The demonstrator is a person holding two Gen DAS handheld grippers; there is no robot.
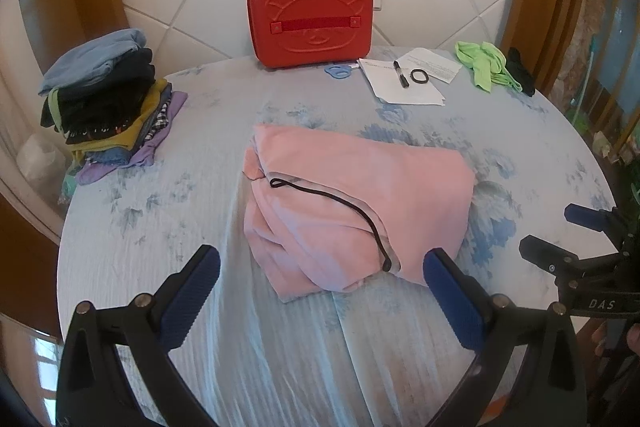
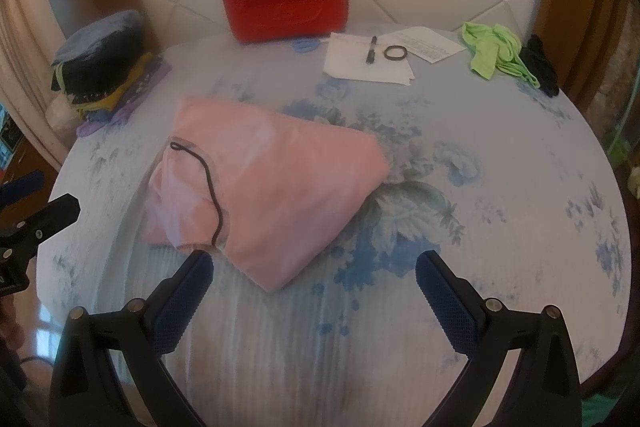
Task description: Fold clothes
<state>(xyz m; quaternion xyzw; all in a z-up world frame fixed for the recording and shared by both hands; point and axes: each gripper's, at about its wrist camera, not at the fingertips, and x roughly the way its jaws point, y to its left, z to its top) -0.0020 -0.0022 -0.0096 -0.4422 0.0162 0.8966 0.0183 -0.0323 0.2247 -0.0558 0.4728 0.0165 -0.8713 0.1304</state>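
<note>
Both the left gripper [image 1: 322, 289] and right gripper [image 2: 314, 287] are hovering with jaws open and empty; the folded pink garment [image 1: 352, 203] is risking unfolding if its loose black drawstring [image 1: 352, 209] snags

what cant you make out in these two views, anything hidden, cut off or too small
- Printed text on the paper sheets: too small in both wrist views.
- Lower garments in the folded clothes stack: covered by the ones above.
- Black cloth: partly behind the green garment.
- Inside of the pink garment: folded under.
- Red case embossing: blurred in right wrist view.

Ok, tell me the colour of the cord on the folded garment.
Black cord on the pink garment; clearest in the left wrist view.
</note>
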